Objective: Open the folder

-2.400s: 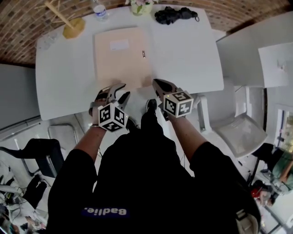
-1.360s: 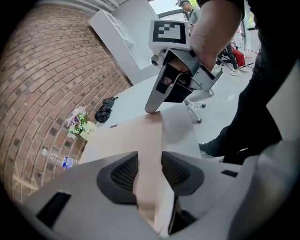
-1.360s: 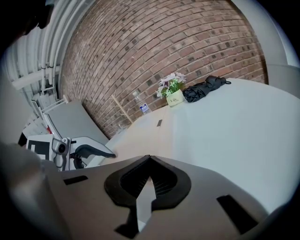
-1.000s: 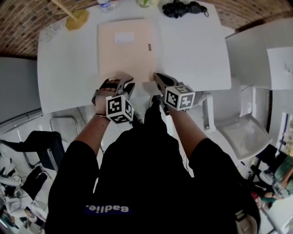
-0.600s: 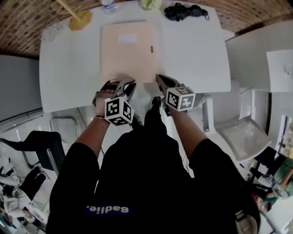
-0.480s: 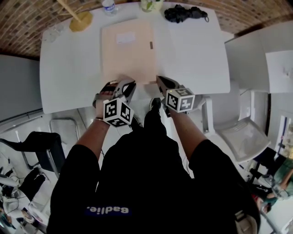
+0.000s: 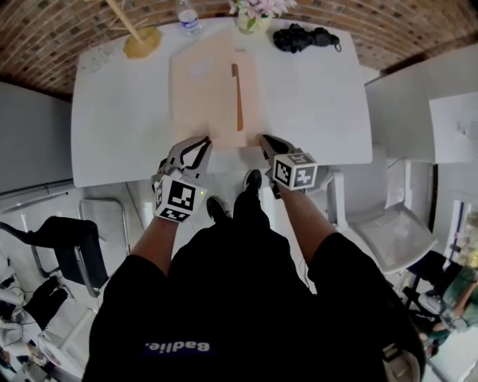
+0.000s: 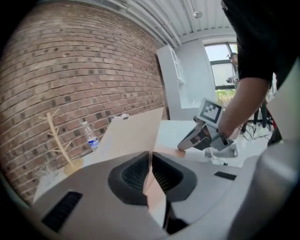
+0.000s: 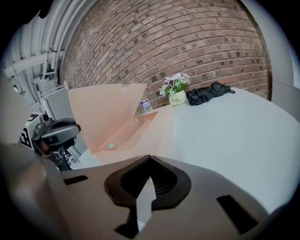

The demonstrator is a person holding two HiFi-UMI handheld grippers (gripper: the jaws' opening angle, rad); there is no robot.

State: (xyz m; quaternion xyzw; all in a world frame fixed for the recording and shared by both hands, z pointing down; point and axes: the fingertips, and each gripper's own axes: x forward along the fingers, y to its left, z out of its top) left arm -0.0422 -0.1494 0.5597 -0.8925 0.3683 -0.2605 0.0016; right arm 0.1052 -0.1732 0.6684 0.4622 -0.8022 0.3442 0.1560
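A peach folder lies on the white table. Its cover is raised off the lower leaf, hinged along the left side. My left gripper is at the folder's near edge. Its jaws are closing, with the cover's near edge pinched between the pads. The right gripper is shut, its tips at the near right corner of the lower leaf. A round snap shows inside the folder.
At the table's far edge stand a water bottle, a flower pot, a black folded umbrella and a wooden stand. A white chair is to the right, and a brick wall lies beyond the table.
The folder lay flat and closed; now its cover is lifted. My left gripper closed on the cover's near edge, rose and rolled. The right gripper stayed at the near right corner.
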